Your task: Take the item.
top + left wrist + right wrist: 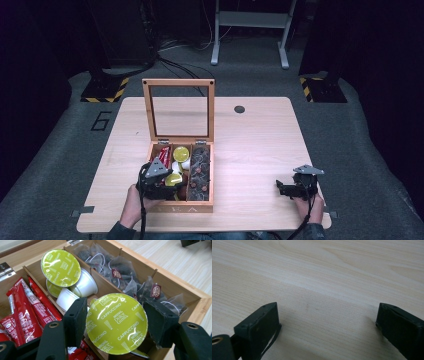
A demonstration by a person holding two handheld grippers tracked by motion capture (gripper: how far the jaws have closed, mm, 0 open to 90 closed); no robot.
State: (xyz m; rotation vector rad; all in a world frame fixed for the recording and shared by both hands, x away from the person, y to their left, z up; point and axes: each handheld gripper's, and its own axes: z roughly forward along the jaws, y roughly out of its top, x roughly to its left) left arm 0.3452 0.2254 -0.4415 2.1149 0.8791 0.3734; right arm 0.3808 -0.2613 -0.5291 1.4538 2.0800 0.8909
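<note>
While we're hovering over the wooden box [181,206] near the tabletop's front edge, our left gripper [116,323] is pinching a green-lidded coffee capsule [116,322] by its rim, jaws pressing on either side. It's sitting just above the middle compartment, with two more capsules [65,275] behind it, red sachets [25,307] in the left compartment and tea bags [130,282] in the right one.

What's worrying us: the grip is only on the thin foil edge, so the capsule could tip or slip out if we're tilting at all, and it looks like it'd drop back onto the others or land in the wrong compartment.

Our right gripper [327,322] is resting near the tabletop's front right corner, jaws spread wide with nothing but bare tabletop [324,272] between them.

Hard to tell: the capsule's body is hiding under its lid, and the lower sachets are getting cut off by the jaws.
</note>
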